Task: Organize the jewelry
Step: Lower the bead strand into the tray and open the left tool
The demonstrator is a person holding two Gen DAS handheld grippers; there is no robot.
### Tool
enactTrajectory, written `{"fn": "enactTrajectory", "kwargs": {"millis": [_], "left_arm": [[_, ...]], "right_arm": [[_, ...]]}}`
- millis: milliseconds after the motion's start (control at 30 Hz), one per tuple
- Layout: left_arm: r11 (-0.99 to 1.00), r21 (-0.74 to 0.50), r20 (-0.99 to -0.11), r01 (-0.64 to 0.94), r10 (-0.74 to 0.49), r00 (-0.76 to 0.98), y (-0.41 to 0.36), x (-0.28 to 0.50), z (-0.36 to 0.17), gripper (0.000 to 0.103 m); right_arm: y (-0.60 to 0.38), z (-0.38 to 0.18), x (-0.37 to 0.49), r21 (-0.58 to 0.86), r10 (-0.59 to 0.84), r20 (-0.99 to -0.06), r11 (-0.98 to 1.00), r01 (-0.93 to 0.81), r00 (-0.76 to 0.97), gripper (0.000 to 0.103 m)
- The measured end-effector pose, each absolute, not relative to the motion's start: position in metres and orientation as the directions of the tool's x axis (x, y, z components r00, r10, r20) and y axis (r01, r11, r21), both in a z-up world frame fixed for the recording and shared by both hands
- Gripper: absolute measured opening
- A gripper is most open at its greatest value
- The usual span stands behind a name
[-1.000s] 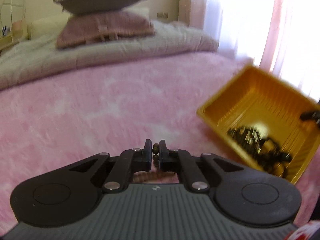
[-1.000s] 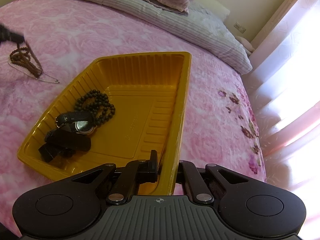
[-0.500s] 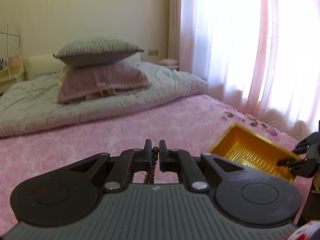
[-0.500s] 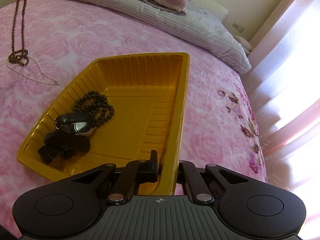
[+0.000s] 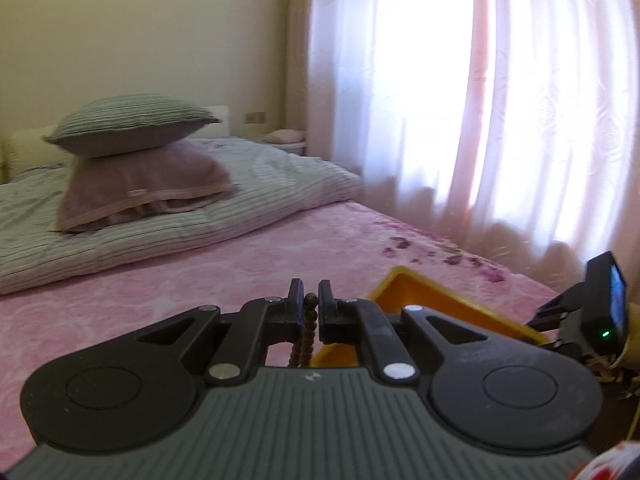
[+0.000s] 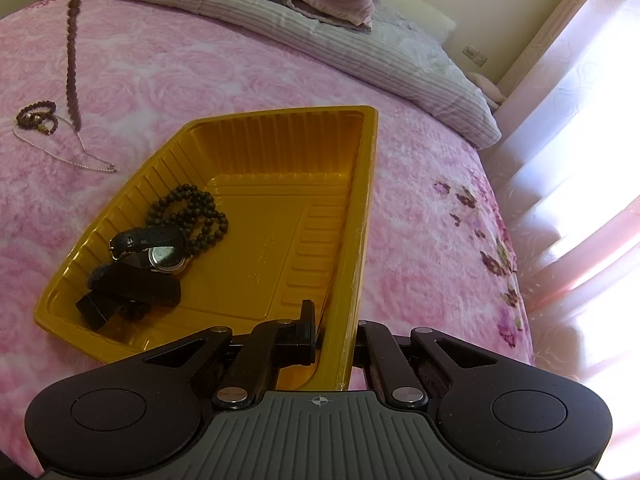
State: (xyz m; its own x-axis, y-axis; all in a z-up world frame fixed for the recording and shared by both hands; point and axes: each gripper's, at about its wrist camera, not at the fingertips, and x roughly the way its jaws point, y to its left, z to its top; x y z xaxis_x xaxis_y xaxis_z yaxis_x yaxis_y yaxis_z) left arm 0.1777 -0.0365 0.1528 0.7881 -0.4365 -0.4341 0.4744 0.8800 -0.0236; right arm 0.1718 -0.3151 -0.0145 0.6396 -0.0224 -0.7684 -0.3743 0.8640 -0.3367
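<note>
**Brown bead strand lifted off the bed; tray held at its rim**

My left gripper (image 5: pixel 311 310) is clenched on the brown bead strand (image 5: pixel 305 336), one bead showing above the fingertips at the lower centre of the left wrist view. A second ago this camera looked down on the pink bedspread (image 5: pixel 200 280); it now faces the pillows and curtain, so I have raised the strand. In the right wrist view the strand (image 6: pixel 73 40) hangs in the upper left of the frame, long axis near vertical, lower end pointing down at the bedspread close above the silver chain (image 6: pixel 64 152) and the small bead bracelet (image 6: pixel 36 114), which remain there. I judge the strand clear of the bed and ready to be carried over.

My right gripper (image 6: pixel 332 332) grasps the rim of the yellow tray (image 6: pixel 280 148) at lower centre, unchanged. The tray holds the black bead bracelet (image 6: pixel 188 212) and a watch (image 6: pixel 164 258).
</note>
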Motion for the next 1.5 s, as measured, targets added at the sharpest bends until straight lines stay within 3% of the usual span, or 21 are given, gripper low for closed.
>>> {"fn": "enactTrajectory", "kwargs": {"millis": [400,767,1333,1500], "left_arm": [[0.777,-0.03,-0.432,0.629,-0.578,0.693,-0.142,0.194,0.156,0.006],[0.785,-0.06,-0.583,0.617,-0.529,0.617,-0.166,0.224,0.085,0.006],[0.779,-0.089,-0.625,0.62,-0.529,0.575,-0.175,0.232,0.067,0.006],[0.782,-0.106,-0.615,0.614,-0.537,0.578,-0.17,0.233,0.068,0.018]], "right_arm": [[-0.316,-0.013,0.17,-0.331,-0.013,-0.764,0.866,-0.374,0.645,0.005],[-0.318,-0.016,0.17,-0.32,-0.01,-0.766,0.872,-0.369,0.642,0.005],[-0.319,-0.018,0.171,-0.318,-0.013,-0.77,0.874,-0.367,0.638,0.005],[-0.318,-0.018,0.171,-0.318,-0.012,-0.769,0.874,-0.366,0.639,0.005]]}}
